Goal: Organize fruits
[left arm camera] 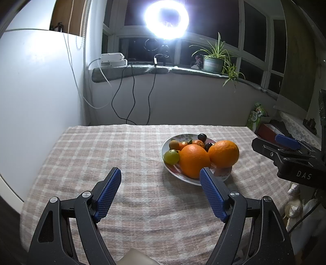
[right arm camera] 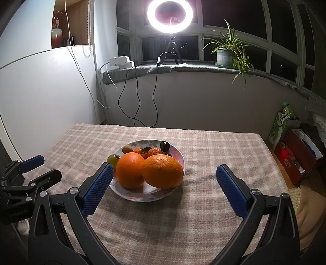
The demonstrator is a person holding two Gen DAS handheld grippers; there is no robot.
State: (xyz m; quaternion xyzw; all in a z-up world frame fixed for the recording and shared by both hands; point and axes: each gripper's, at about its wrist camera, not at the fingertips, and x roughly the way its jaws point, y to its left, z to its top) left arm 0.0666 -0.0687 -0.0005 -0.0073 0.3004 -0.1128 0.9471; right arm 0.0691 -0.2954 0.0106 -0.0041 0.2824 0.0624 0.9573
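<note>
A white flowered plate (right arm camera: 179, 157) sits mid-table, piled with fruit: two big oranges (right arm camera: 130, 170) (right arm camera: 163, 171) at the front, a green fruit (right arm camera: 113, 159), a brownish small fruit (right arm camera: 127, 150), small tangerines (right arm camera: 154, 151) and dark fruits (right arm camera: 164, 145) behind. In the left wrist view the same plate (left arm camera: 166, 145) lies ahead to the right, one big orange (left arm camera: 194, 161) beside the other (left arm camera: 223, 154). My left gripper (left arm camera: 161, 175) is open above bare cloth, its right pad just before the plate. My right gripper (right arm camera: 164, 173) is open and holds nothing, its fingers standing wide to either side of the plate's near half.
A checked pink cloth (right arm camera: 183, 220) covers the table. A ring light (right arm camera: 170, 16) and a potted plant (right arm camera: 226, 55) stand on the sill behind, cables (right arm camera: 138, 97) hanging down. Boxes (right arm camera: 297, 155) sit on the floor at right. The white wall (left arm camera: 36, 81) is close on the left.
</note>
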